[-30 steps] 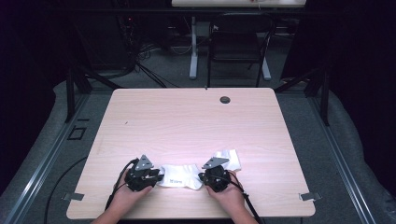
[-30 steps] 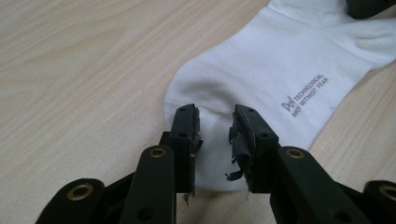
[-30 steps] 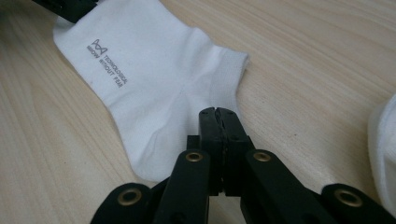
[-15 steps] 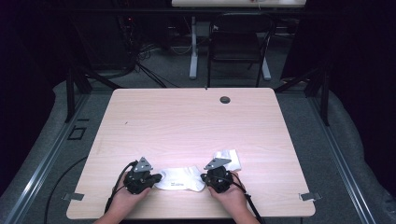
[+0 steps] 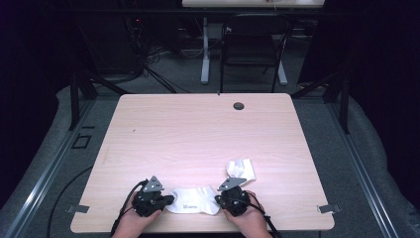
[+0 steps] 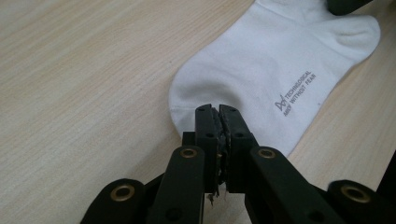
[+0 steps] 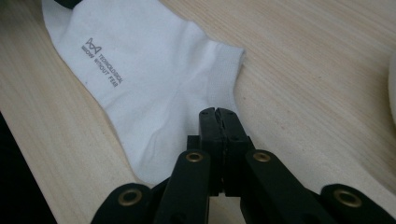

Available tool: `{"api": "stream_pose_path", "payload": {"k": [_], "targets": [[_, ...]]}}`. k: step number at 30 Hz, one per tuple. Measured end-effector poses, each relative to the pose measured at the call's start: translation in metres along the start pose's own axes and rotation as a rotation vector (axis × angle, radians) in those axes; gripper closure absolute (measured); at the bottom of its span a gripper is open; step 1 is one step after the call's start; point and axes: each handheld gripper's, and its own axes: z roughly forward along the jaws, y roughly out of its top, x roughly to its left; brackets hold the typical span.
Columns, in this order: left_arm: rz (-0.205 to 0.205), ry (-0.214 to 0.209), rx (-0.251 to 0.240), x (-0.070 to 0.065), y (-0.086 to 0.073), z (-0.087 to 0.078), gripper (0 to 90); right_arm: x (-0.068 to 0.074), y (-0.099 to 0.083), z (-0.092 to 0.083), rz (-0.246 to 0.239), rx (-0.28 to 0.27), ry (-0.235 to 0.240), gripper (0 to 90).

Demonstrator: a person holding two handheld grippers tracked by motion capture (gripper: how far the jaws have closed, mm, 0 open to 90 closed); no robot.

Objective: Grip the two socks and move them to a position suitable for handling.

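A: Report the jaw state, starting at the left gripper (image 6: 221, 112).

B: Its jaws have just been closing and now stand pressed together on the toe-end edge of the white sock (image 6: 275, 65). A sliver of fabric appears pinched between the pads, though the seam there is dark and hard to read. The right gripper (image 7: 219, 114) has its jaws clamped tight on the opposite, cuff-side edge of the same sock.

A: Where does the sock lie?

B: Flat on the tabletop (image 5: 198, 134), near its front edge, stretched between the two grippers. A second white sock (image 5: 241, 169) lies crumpled just beyond the right gripper, apart from the first.

A: How is the sock expected to handle?

B: It is judged light, soft and limp, with no stiffness of its own. An unsupported span will sag and fold. The knit gives fair friction against the pads, so slipping is unlikely; stretch is the greater concern if the grippers pull apart.

A: Recommended hold points?

B: The ribbed cuff and the toe seam, where the fabric is doubled and thicker. Pinch both layers together; a single-layer bite lets the sock open up and hang unevenly.
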Motion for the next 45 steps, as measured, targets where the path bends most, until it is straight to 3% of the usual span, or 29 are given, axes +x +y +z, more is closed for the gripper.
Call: {"api": "stream_pose_path", "payload": {"k": [4,7,12,17,25,28,34,40,45], "targets": [[-0.036,-0.016,-0.033,0.005,0.0,-0.002,83.2,-0.001,-0.001,-0.002,0.006,0.001,0.001,90.0],[-0.046,-0.015,-0.079,0.007,0.004,-0.007,78.5,-0.002,0.001,-0.009,0.013,-0.039,-0.005,90.0],[-0.035,0.02,-0.121,0.016,0.004,-0.011,70.5,-0.014,0.0,-0.023,0.001,-0.097,-0.084,80.2],[-0.031,0.042,-0.147,0.028,0.004,-0.01,67.0,-0.03,-0.005,-0.027,0.039,-0.128,-0.147,73.3],[-0.033,0.084,-0.161,0.03,0.005,-0.011,59.7,-0.041,-0.003,-0.036,0.061,-0.155,-0.19,73.1],[-0.03,0.077,-0.162,0.03,0.005,-0.011,59.2,-0.049,0.0,-0.035,0.094,-0.171,-0.216,72.1],[-0.031,0.063,-0.175,0.029,0.005,-0.011,58.2,-0.068,0.01,-0.028,0.143,-0.137,-0.255,70.2],[-0.034,0.052,-0.171,0.03,0.006,-0.007,57.1,-0.08,0.016,-0.018,0.198,-0.156,-0.256,63.2],[-0.034,0.061,-0.183,0.03,0.007,-0.006,56.2,-0.088,0.022,-0.008,0.22,-0.128,-0.265,63.0]]}}
